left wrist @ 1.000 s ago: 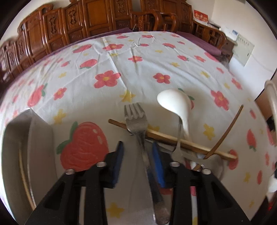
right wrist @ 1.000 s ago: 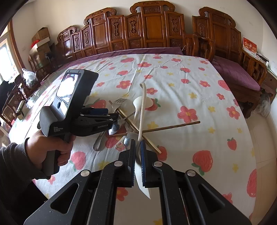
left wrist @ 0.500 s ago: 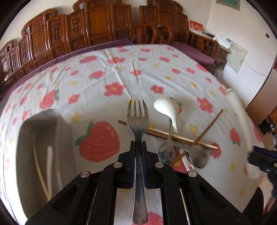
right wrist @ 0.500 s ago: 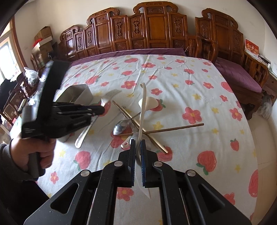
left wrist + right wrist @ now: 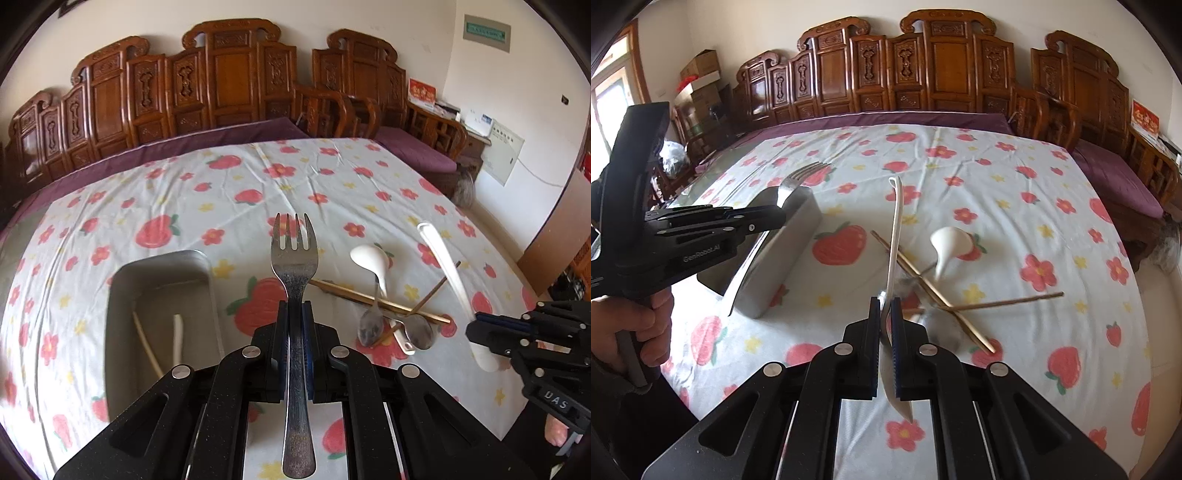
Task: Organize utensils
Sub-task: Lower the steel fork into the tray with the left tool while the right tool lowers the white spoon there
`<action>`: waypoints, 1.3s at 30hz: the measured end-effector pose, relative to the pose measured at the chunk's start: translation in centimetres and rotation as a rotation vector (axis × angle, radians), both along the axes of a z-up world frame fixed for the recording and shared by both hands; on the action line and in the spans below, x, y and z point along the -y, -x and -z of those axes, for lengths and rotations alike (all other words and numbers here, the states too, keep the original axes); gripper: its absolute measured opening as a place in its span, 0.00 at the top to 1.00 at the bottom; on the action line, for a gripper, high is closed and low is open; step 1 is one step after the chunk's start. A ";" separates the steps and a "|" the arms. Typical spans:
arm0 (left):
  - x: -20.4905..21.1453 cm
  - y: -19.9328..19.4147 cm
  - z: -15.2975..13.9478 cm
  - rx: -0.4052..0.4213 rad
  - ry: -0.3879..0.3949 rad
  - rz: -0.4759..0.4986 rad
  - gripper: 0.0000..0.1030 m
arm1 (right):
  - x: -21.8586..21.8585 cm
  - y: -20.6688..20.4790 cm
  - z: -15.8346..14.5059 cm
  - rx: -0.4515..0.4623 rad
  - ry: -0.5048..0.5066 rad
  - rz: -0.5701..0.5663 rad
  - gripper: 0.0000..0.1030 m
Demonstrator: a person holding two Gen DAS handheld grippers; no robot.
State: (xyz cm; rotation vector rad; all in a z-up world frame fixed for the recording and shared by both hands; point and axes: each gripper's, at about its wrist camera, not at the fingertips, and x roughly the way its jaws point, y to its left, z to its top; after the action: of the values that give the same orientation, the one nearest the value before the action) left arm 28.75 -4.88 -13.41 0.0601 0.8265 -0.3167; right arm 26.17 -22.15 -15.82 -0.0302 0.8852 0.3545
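My left gripper (image 5: 295,314) is shut on a metal fork (image 5: 294,258), tines pointing away, held above the flowered tablecloth just right of a grey metal tray (image 5: 162,266). The tray holds a chopstick and a white utensil. My right gripper (image 5: 885,314) is shut on a long white spoon (image 5: 896,221), lifted above the pile. The pile holds a white soup spoon (image 5: 947,242), wooden chopsticks (image 5: 923,280) and metal spoons (image 5: 369,325). The left gripper (image 5: 768,218) with the fork shows above the tray (image 5: 783,251) in the right wrist view.
The table (image 5: 258,177) carries a white cloth with strawberries and flowers. Carved wooden chairs (image 5: 229,85) stand along the far edge. A purple cushioned bench (image 5: 1115,177) is at the right.
My left gripper closed on the fork and lifted it up and left toward the tray. My right gripper raised the white spoon off the pile.
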 end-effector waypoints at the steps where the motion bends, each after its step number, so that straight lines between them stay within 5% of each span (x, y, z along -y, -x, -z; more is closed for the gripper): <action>1: -0.4 0.1 -0.1 0.006 0.007 -0.005 0.94 | -0.4 -0.1 -0.1 -0.001 0.000 -0.004 0.94; 20: -9.9 -1.4 -0.1 -0.006 0.128 -0.119 0.94 | -9.2 -3.0 -0.8 -0.002 0.012 -0.097 0.94; 39: -11.5 -2.6 3.7 -0.101 0.047 -0.163 0.94 | -14.2 -4.7 -0.5 -0.007 -0.051 -0.133 0.93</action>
State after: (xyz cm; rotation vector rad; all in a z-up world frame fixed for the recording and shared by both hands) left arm 31.37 6.63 -17.07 -0.0673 0.9176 -0.1865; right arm 30.86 -8.00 -15.35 -0.0411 0.8835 0.5010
